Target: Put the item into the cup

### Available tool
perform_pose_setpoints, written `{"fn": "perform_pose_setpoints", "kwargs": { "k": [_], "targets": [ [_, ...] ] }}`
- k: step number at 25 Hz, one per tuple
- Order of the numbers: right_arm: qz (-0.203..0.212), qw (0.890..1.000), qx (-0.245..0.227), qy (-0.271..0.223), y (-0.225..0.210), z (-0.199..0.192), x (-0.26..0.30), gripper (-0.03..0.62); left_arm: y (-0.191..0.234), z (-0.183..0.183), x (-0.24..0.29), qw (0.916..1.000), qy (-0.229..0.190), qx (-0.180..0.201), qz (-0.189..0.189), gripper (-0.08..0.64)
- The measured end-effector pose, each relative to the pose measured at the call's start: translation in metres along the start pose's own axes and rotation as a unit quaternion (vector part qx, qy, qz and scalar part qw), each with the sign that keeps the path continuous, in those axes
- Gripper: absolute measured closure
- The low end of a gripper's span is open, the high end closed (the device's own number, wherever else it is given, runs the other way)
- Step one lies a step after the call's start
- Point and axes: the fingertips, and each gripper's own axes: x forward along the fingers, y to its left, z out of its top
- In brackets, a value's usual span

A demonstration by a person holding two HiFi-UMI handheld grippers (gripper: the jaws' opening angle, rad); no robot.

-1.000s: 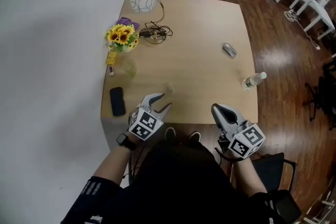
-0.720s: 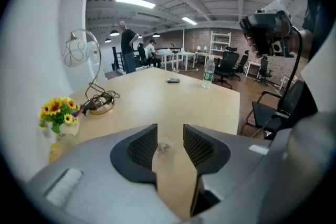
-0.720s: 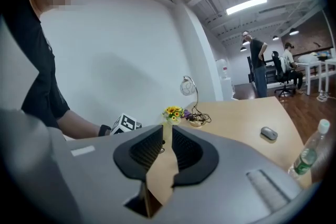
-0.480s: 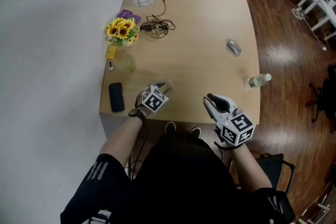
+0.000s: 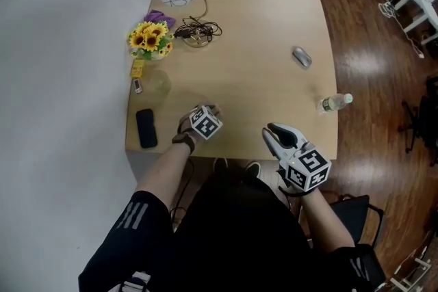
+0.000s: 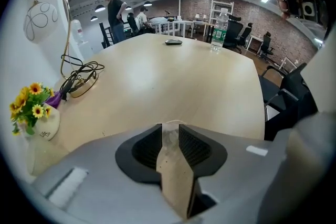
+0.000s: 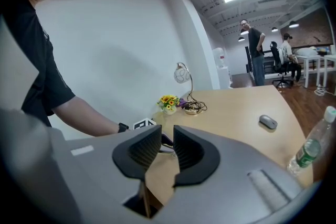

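Clear glass or plastic, the cup shows only faintly at the counter's left edge, near the sunflowers. To its right and closer to the person, the left hand-held gripper is closing on the small translucent item, which fills the gap between its pads. The cup therefore lies to this gripper's left and a little ahead. The item's long axis I cannot tell. The right hand-held gripper, jaws slightly spread and empty, sits well apart from the cup.

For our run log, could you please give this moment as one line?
left hand-held gripper: jaws closing on small clear item | right hand-held gripper: open, empty | cup: near sunflowers
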Motion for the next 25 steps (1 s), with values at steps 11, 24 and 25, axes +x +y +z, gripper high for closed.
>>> {"fn": "perform_pose_setpoints", "kwargs": {
  "k": [11,24,25],
  "targets": [
    [0.009,1.0,0.01,-0.004,0.002,0.003,0.005,0.511,0.009,0.005,-0.018,0.9993,-0.028,-0.006,0.025,0.568],
    [0.076,0.997,-0.03,-0.002,0.041,0.034,0.06,0.511,0.147,-0.021,-0.149,0.9758,-0.097,-0.049,0.19,0.568],
    [0.081,0.996,-0.035,-0.002,0.045,0.038,0.064,0.511,0.159,-0.027,-0.155,0.9741,-0.093,-0.053,0.199,0.568]
  ]
}}
